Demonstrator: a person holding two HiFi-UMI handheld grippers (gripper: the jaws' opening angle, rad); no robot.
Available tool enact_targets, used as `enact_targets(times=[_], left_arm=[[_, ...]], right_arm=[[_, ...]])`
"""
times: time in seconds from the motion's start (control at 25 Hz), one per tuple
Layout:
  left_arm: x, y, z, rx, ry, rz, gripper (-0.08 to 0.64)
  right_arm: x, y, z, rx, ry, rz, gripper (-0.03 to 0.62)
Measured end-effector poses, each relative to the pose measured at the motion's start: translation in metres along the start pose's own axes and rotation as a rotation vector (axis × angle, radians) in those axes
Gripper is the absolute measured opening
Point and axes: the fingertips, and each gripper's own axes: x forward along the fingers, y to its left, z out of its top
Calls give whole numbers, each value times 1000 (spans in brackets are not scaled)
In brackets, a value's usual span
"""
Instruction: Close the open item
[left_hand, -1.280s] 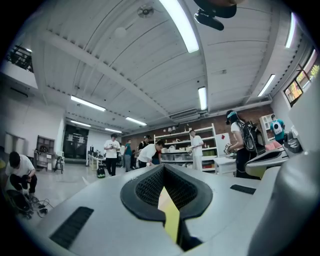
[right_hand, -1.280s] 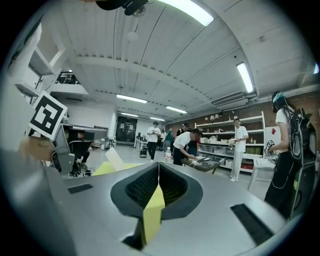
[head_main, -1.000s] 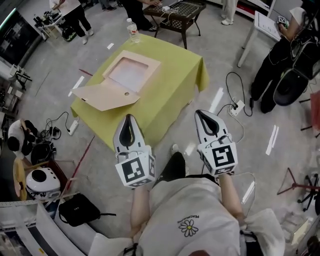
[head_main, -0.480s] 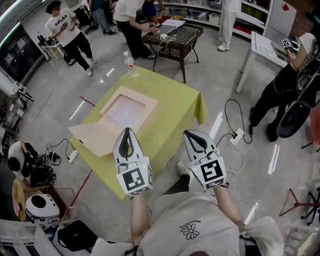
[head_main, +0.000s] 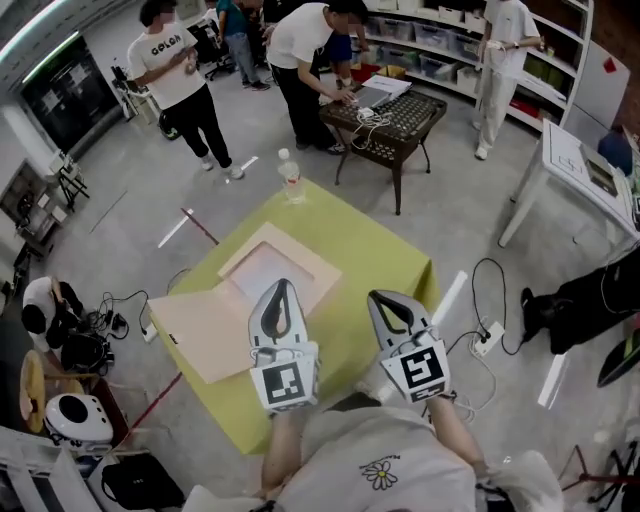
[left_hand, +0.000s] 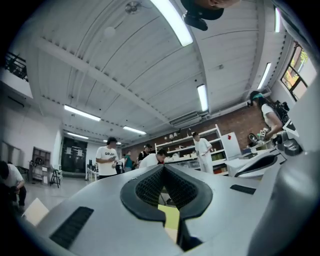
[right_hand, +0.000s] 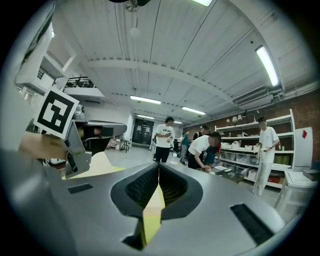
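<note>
A flat tan cardboard box (head_main: 285, 268) lies open on the table with the yellow-green cloth (head_main: 375, 250). Its lid (head_main: 205, 332) is folded out flat toward the near left corner. In the head view my left gripper (head_main: 279, 288) is shut and empty, its tip over the near edge of the box. My right gripper (head_main: 384, 298) is also shut and empty, over bare cloth to the right of the box. In the left gripper view the left gripper (left_hand: 163, 167) points about level across the room. So does the right gripper (right_hand: 159, 165) in its own view.
A water bottle (head_main: 291, 178) stands at the table's far corner. Beyond it people stand round a dark low table (head_main: 385, 115). A white table (head_main: 580, 170) is at the right. A power strip with cables (head_main: 488, 338) lies on the floor to the right, bags and a helmet (head_main: 72, 415) at left.
The head view has come closer to the yellow-green table. Both grippers moved forward together, from above the floor to over the table's near part. Both jaws stayed shut.
</note>
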Motion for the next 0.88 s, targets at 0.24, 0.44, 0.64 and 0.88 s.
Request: enact_targets(times=[0.24, 0.44, 0.64, 0.88], left_arm=[[48, 49, -8, -43, 6, 138, 14], [50, 86, -18, -63, 42, 252, 14], [34, 121, -22, -48, 94, 378, 14], [8, 137, -28, -50, 133, 552, 14]], right_arm=[[85, -15, 32, -66, -77, 110, 14], [136, 3, 45, -106, -115, 232, 14], [159, 35, 67, -59, -150, 407, 14], [185, 48, 70, -43, -136, 525, 14]])
